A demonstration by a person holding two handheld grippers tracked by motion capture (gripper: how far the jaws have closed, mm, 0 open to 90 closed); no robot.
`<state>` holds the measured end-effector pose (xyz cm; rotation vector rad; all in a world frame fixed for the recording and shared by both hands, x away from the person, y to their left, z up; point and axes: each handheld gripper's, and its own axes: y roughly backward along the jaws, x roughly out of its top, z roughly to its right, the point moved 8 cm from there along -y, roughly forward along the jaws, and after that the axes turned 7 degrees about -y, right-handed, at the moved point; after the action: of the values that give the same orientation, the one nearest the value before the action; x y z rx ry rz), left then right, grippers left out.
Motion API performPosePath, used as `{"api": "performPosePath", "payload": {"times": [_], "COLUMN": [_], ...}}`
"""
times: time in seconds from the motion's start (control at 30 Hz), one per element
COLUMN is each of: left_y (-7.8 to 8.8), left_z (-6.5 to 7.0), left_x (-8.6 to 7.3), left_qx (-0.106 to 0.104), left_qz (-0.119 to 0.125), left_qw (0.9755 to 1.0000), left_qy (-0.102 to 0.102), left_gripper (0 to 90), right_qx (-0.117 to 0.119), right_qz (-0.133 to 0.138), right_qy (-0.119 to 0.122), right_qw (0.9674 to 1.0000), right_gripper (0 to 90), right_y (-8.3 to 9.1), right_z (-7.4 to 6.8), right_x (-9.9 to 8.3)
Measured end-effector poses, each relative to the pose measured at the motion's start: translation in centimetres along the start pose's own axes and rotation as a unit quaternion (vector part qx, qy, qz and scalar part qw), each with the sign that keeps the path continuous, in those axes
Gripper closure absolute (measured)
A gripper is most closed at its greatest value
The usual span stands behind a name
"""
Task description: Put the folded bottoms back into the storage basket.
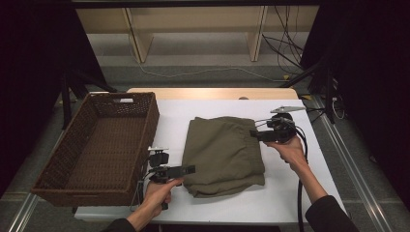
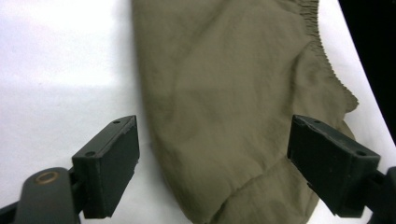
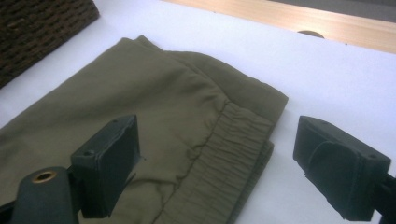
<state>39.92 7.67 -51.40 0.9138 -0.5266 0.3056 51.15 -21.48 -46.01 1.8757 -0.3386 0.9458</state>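
From above, the folded olive garment lies mid-table, right of the wicker basket; the left gripper meets its near-left corner, the right gripper its far-right corner. Each gripper view shows wide-open jaws holding nothing.

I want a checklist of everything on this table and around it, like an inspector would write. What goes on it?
Surface: white table top, with a bare wooden strip along its far edge.
Job's things: folded olive garment lying flat mid-table; brown wicker basket to its left, nothing in it.
Clutter: nothing seen.
Grippers: left gripper open, at the garment's near left edge; right gripper open, over the elastic waistband at the far right corner. Neither holds the cloth.
Cables: black cable trailing from the right gripper; loose wires on the floor behind.
Surroundings: wooden shelving beyond the table, dark stands at both sides.
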Motion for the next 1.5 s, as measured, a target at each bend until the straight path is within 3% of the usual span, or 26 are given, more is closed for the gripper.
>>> {"api": "performPosePath", "payload": {"times": [0.2, 0.47, 0.7, 0.73, 0.9, 0.93, 1.13, 1.17, 1.2, 1.27, 1.5], "left_y": [-0.8, -1.4, -2.0, -2.0, -2.3, -2.4, -2.7, -2.7, -2.8, -2.8, -2.7], "left_z": [-0.8, -0.5, -0.5, -0.3, -0.2, -0.2, -0.3, -0.4, -0.6, -0.6, -0.4], "left_x": [-0.5, -1.0, -1.4, -1.3, -1.5, -1.5, -1.7, -1.8, -1.8, -1.8, -1.6], "left_qx": [0.007, -0.004, -0.008, -0.005, -0.005, -0.009, -0.009, -0.007, -0.005, -0.004, -0.008], "left_qz": [-0.013, -0.022, -0.026, -0.025, -0.025, -0.022, -0.025, -0.025, -0.024, -0.024, -0.017], "left_qw": [0.9995, 0.9987, 0.9982, 0.9986, 0.9987, 0.9987, 0.9987, 0.9986, 0.9986, 0.9986, 0.9988], "left_qy": [0.027, 0.047, 0.054, 0.047, 0.045, 0.044, 0.045, 0.046, 0.046, 0.048, 0.046], "left_gripper": [17.7, 21.2, 29.2, 30.2, 35.7, 43.9, 62.8, 62.8, 70.7, 76.7, 85.6], "right_qx": [-0.003, -0.003, -0.001, 0.0, -0.002, -0.002, -0.003, -0.003, -0.001, 0.0, 0.0], "right_qz": [-0.015, -0.042, -0.06, -0.072, -0.079, -0.086, -0.101, -0.101, -0.105, -0.109, -0.121], "right_qy": [-0.003, -0.006, -0.017, -0.021, -0.03, -0.033, -0.037, -0.037, -0.039, -0.042, -0.047], "right_qw": [0.9999, 0.9991, 0.998, 0.9972, 0.9964, 0.9958, 0.9942, 0.9942, 0.9937, 0.9932, 0.9915], "right_gripper": [15.7, 15.8, 16.2, 16.2, 16.4, 16.4, 16.8, 16.8, 17.1, 17.6, 19.1], "right_y": [-1.1, -2.5, -3.6, -4.1, -4.8, -5.1, -5.8, -5.8, -6.1, -6.3, -7.2], "right_z": [0.5, 1.1, 1.8, 2.0, 2.6, 2.8, 3.2, 3.2, 3.3, 3.4, 3.6], "right_x": [0.2, 0.1, 0.4, 0.4, 0.7, 0.8, 0.8, 0.8, 0.7, 0.7, 0.5]}}
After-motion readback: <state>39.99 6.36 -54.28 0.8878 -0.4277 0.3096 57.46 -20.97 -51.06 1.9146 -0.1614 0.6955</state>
